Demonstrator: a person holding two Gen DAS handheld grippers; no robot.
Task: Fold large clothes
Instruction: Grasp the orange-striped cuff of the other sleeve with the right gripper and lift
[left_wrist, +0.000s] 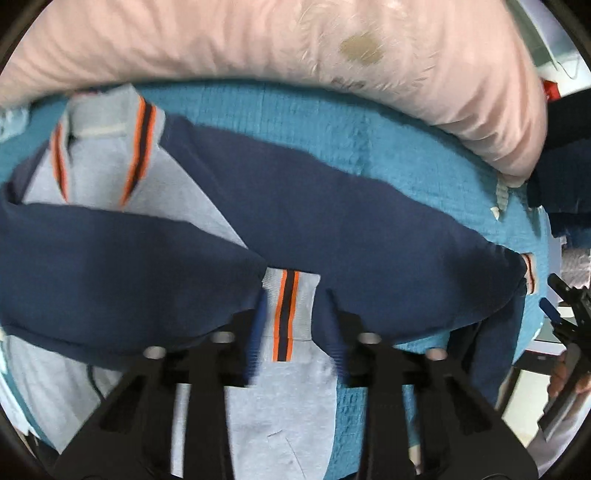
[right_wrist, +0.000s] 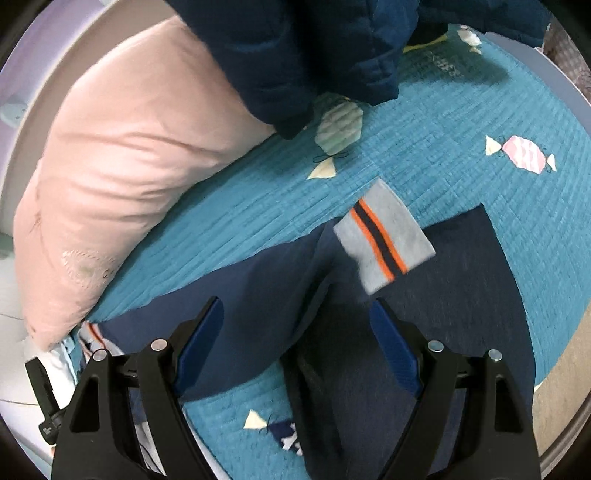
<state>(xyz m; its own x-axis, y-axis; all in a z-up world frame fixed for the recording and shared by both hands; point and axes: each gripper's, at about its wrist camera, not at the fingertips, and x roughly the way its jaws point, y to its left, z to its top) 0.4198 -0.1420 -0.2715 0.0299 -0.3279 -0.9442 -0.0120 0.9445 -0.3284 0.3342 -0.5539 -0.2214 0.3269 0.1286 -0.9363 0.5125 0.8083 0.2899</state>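
Sweatshirt flat on bed. Left hand-held gripper narrow, pads flanking striped cuff, contact unclear; pinch firmly. Right hand-held gripper wide over other sleeve cuff; centre, then close.

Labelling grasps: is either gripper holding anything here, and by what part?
Left gripper: its fingers flank the sweatshirt's grey striped cuff, but motion blur hides any contact. Right gripper: open, holding nothing.
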